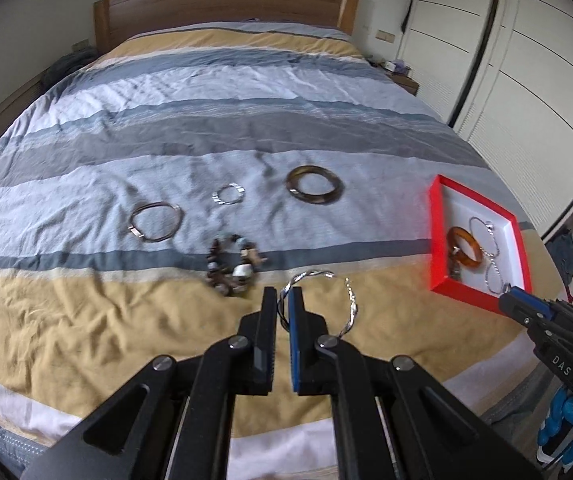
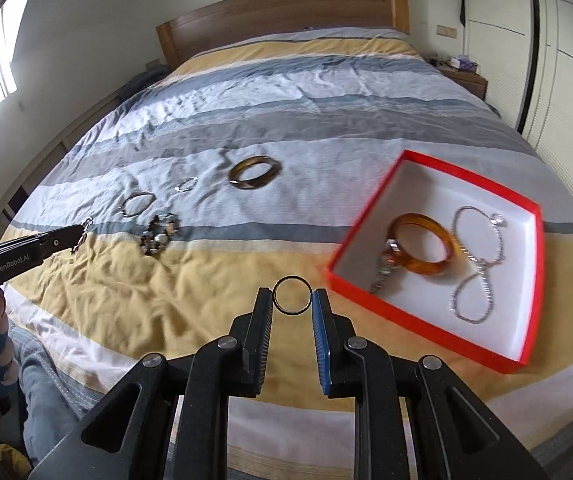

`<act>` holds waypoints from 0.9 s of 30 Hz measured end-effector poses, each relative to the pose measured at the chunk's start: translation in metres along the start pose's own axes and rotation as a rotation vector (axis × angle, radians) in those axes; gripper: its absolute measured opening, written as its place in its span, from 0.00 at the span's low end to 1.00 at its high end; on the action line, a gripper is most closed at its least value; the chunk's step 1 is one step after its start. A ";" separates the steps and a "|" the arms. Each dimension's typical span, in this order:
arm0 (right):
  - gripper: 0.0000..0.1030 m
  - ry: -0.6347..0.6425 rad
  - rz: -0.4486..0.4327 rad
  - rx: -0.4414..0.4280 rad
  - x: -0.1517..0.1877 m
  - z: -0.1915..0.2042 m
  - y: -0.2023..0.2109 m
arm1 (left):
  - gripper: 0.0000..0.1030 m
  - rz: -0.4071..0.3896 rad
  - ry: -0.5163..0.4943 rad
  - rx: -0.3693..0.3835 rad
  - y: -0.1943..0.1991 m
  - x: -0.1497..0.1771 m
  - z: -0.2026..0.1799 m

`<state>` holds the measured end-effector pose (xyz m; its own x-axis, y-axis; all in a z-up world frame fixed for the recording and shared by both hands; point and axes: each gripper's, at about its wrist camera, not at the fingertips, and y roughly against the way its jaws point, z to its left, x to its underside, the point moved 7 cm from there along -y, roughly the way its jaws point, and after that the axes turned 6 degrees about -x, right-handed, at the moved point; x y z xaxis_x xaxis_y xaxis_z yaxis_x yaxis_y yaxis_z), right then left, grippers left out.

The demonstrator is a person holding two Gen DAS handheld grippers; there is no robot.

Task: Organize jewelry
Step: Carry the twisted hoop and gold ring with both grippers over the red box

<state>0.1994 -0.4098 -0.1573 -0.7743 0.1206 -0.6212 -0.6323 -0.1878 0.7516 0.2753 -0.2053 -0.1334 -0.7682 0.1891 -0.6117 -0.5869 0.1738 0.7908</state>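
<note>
Lettering — "DAS" on right gripper [image 1: 504, 294], "GenRobot.AI" left gripper [image 2: 80, 236].

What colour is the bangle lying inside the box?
Translucent amber-orange bangle, clearest in the right wrist view.

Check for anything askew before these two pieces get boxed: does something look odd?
Only slightly: in the red box, the amber bangle lies partly across a chain bracelet instead of beside it. Nothing looks damaged or spilled.
</note>
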 end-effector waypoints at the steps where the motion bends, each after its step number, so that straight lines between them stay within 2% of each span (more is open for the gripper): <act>1: 0.19 -0.009 -0.002 0.023 0.001 -0.015 0.005 | 0.05 -0.001 -0.022 0.018 -0.002 -0.003 -0.016; 6: 0.19 -0.055 0.001 0.125 0.005 -0.087 0.015 | 0.05 0.001 -0.124 0.103 -0.021 -0.020 -0.101; 11: 0.19 -0.102 0.004 0.171 -0.005 -0.145 0.006 | 0.05 0.025 -0.198 0.153 -0.056 -0.038 -0.169; 20: 0.19 -0.137 0.046 0.156 -0.047 -0.207 -0.046 | 0.05 0.051 -0.280 0.183 -0.134 -0.085 -0.253; 27: 0.19 -0.134 0.138 0.196 -0.051 -0.236 -0.087 | 0.05 0.109 -0.344 0.192 -0.185 -0.080 -0.288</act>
<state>0.2998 -0.6296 -0.2432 -0.8420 0.2370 -0.4847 -0.5033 -0.0213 0.8639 0.3722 -0.5309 -0.2245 -0.6737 0.5228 -0.5223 -0.4238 0.3057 0.8526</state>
